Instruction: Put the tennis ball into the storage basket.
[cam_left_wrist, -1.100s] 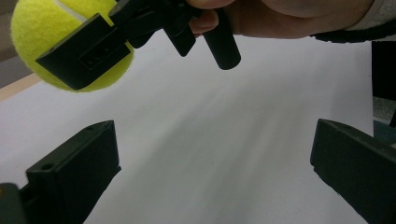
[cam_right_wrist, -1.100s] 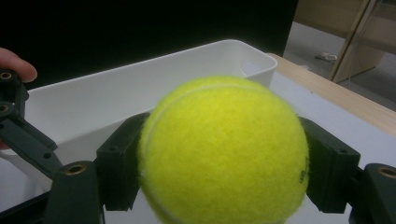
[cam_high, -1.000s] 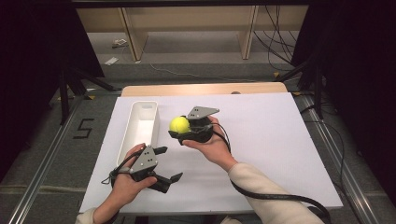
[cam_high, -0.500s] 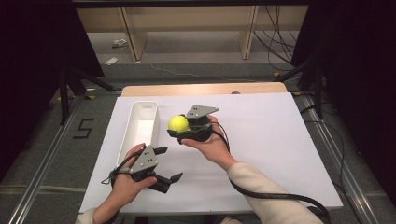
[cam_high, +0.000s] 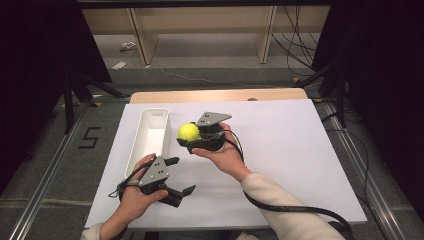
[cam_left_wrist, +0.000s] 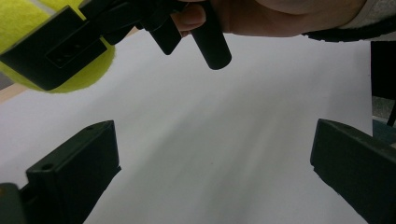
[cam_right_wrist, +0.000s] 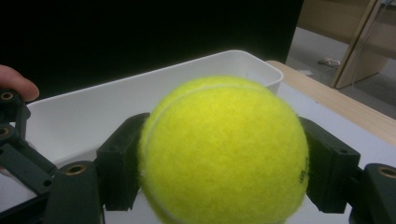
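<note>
Change since earlier frames: almost none; the right gripper stays clamped on the fuzzy yellow-green tennis ball, at most a shade closer to the tray, and the left gripper keeps its place near the front edge.
Ball: one, held above the white surface, just beside the right wall of the long white plastic tray; in the right gripper view it sits squeezed between both black fingers.
Right gripper fingers: closed against the ball's two sides.
Left gripper fingers: spread wide apart, holding nothing, low over the bare surface.
Tray: one, lying lengthwise at the left of the surface, nothing seen inside.
Grippers: two, one in each hand.
</note>
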